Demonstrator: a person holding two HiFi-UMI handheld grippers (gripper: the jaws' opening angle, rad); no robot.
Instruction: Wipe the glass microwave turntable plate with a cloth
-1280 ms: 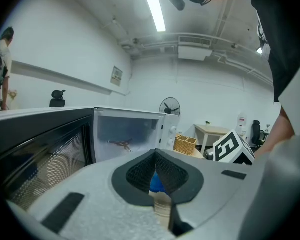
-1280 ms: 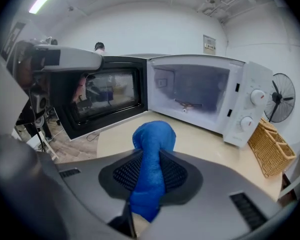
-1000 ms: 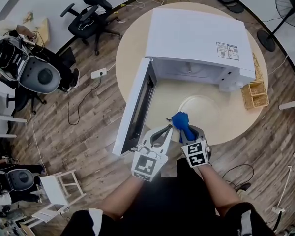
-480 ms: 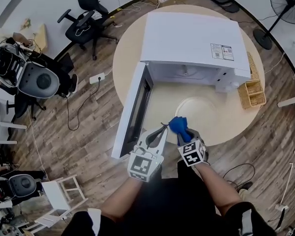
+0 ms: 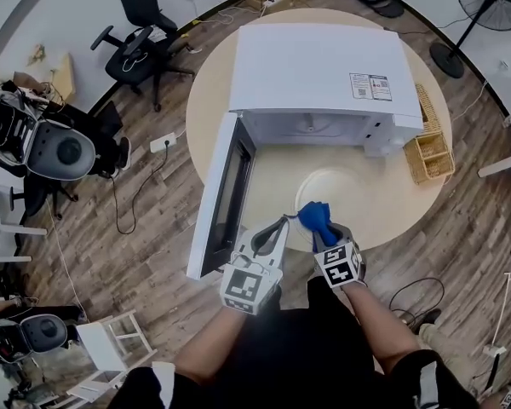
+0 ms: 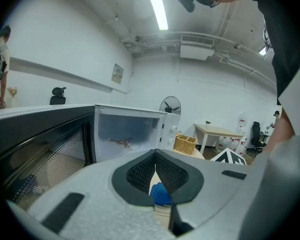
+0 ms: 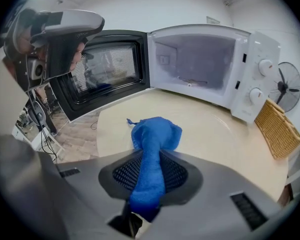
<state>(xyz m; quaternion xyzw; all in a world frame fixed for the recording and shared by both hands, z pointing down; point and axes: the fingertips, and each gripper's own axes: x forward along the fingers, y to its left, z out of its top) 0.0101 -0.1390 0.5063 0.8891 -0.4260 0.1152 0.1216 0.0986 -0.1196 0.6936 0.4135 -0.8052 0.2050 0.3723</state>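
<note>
Blue cloth point(image 7: 155, 134) is pinched in the right gripper point(image 5: 323, 231), near the glass plate point(image 5: 339, 186). Left gripper point(image 5: 282, 223) has its jaws closed on nothing.

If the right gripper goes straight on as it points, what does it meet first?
Probably the glass turntable plate on the table, touched first by the blue cloth in its tongs; depth is unclear.

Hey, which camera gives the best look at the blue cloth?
The right gripper view: the blue cloth fills its centre, clamped in the right claw. The head view shows only a small blue bunch at that claw's tip. The left gripper view catches just a sliver of blue beyond the shut left claw.
</note>
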